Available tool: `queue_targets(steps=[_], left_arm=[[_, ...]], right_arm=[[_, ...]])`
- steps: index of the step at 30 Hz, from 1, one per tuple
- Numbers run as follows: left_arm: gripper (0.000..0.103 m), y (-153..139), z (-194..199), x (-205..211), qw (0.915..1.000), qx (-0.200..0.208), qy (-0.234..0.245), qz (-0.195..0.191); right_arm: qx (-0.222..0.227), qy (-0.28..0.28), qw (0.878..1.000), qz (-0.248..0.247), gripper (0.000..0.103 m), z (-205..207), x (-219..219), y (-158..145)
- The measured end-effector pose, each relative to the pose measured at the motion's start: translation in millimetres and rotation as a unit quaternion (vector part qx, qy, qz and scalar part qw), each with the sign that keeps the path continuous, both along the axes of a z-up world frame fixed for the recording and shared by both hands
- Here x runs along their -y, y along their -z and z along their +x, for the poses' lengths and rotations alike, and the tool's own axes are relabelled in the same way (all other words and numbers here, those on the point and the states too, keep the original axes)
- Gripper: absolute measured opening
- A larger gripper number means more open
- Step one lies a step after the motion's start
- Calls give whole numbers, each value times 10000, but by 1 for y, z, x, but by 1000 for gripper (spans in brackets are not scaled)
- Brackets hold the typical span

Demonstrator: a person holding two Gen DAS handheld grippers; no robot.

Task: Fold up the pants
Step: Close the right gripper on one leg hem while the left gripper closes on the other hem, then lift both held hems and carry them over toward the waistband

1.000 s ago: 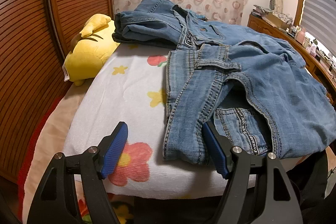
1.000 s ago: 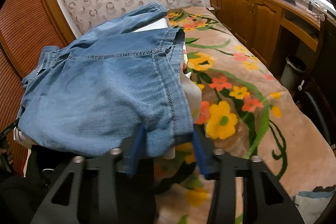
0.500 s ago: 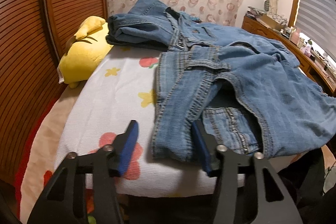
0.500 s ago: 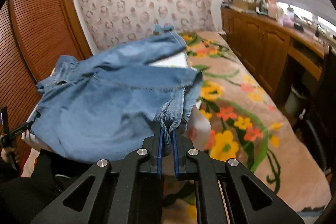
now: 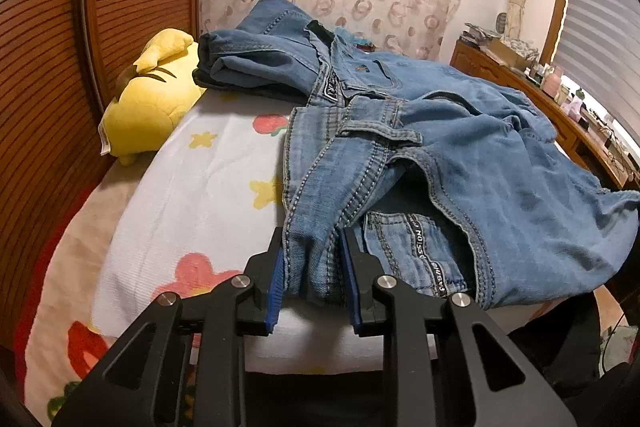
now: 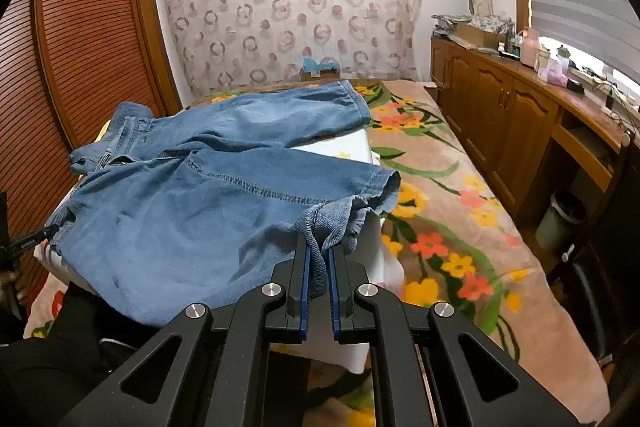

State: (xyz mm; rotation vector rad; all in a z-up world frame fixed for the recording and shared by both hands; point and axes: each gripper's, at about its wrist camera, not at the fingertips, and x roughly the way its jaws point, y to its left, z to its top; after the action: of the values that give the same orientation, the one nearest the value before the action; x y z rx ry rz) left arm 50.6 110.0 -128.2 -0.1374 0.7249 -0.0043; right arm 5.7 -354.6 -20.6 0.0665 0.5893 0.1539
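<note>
Since a moment ago, left gripper [image 5: 313, 255] has clenched the pants [image 5: 440, 147] waistband; right gripper [image 6: 318, 259] still pinches their hem.

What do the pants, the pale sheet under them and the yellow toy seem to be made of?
Pants: faded blue denim, contrast-stitched seams, frayed hem. White flowered sheet: probably ribbed cotton or terry, matte. Yellow plush toy: soft, smooth fabric, likely stuffed.

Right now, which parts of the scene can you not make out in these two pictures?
- Left wrist view: the jeans' right end is cut off by the picture's edge.
- Left wrist view: the dresser items are too small to name.
- Right wrist view: the left tool is mostly cut off at the picture's edge.
- Right wrist view: the right tool covers the pinched denim.
</note>
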Motion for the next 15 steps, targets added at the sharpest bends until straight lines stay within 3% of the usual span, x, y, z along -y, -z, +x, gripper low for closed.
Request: queue_targets(steps=[3,8,15], left_arm=[[27,0,1,2,9999,-14,27,97],[17,-8,-2,7,9997,111,61,193],[9,-45,-10,21,9967,621,166,488]], right_arm=[[25,-17,10000,-18,8,3,-3,-5],[95,-29,9999,-20,8,4,-4,-8],[325,-27,9994,-134,8,11,-4,-19]])
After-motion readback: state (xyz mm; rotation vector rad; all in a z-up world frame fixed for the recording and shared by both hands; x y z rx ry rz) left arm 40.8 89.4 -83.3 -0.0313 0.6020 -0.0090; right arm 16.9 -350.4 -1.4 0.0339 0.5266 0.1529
